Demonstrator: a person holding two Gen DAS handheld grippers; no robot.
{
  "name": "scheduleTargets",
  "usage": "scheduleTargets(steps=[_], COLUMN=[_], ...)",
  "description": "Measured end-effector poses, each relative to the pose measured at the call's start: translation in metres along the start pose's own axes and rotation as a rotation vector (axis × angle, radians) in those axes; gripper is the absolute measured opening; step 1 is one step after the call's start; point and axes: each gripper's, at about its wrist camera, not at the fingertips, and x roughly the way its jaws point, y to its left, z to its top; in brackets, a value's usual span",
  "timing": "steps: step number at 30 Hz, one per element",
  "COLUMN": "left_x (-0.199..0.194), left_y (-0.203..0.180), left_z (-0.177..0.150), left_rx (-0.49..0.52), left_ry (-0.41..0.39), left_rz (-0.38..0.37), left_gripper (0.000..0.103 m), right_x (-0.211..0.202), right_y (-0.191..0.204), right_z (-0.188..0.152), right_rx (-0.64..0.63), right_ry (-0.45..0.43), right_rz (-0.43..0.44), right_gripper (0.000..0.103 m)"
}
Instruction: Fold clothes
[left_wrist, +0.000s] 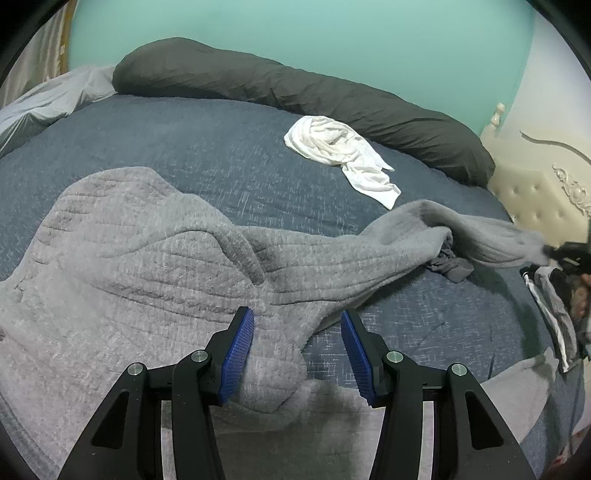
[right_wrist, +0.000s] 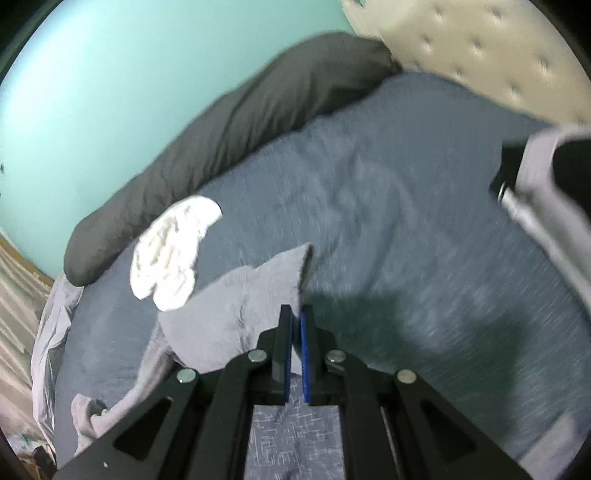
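Note:
A large grey fleece garment (left_wrist: 147, 258) lies spread over the blue bedcover (left_wrist: 184, 140). My left gripper (left_wrist: 297, 321) hovers low over its near fold with the blue pads wide apart; fabric bulges between them, but only the left pad touches it. One grey sleeve stretches to the right, its end lifted off the bed by my right gripper (left_wrist: 565, 254). In the right wrist view, my right gripper (right_wrist: 297, 314) is shut on that edge of the grey garment (right_wrist: 251, 295), which hangs away to the left.
A crumpled white garment (left_wrist: 343, 151) (right_wrist: 170, 247) lies farther back near a long dark grey pillow (left_wrist: 295, 88). A small dark sock-like item (left_wrist: 448, 267) sits under the lifted sleeve. Striped clothes (left_wrist: 550, 306) are piled at the right, by the cream tufted headboard (left_wrist: 535, 192).

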Motion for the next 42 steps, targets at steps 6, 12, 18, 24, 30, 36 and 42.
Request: scheduleTargets(steps=[6, 12, 18, 24, 30, 36, 42], left_x=[-0.003, -0.004, -0.006, -0.007, -0.011, -0.023, -0.034], left_y=[0.001, 0.000, 0.001, 0.011, 0.026, 0.051, 0.075], left_z=[0.002, 0.003, 0.001, 0.003, 0.003, 0.003, 0.003], left_rx=[-0.003, -0.002, -0.003, -0.023, -0.047, -0.099, -0.151], left_ry=[-0.008, -0.013, -0.012, -0.016, -0.018, -0.032, -0.052], left_rz=[0.004, 0.002, 0.005, 0.020, 0.034, 0.053, 0.070], left_gripper=[0.053, 0.053, 0.053, 0.053, 0.053, 0.053, 0.053], right_x=[-0.073, -0.110, -0.075, -0.024, -0.007, -0.022, -0.013], right_y=[-0.013, -0.027, -0.066, -0.107, -0.126, -0.098, -0.029], right_z=[0.037, 0.054, 0.019, -0.025, -0.036, -0.035, -0.040], right_rx=[-0.045, -0.078, -0.067, -0.018, 0.033, 0.019, -0.061], right_ry=[-0.065, -0.059, 0.072, 0.185, 0.194, 0.070, 0.070], right_rz=[-0.050, -0.125, -0.230, -0.337, -0.403, -0.424, -0.258], right_gripper=[0.004, 0.004, 0.003, 0.004, 0.006, 0.028, 0.029])
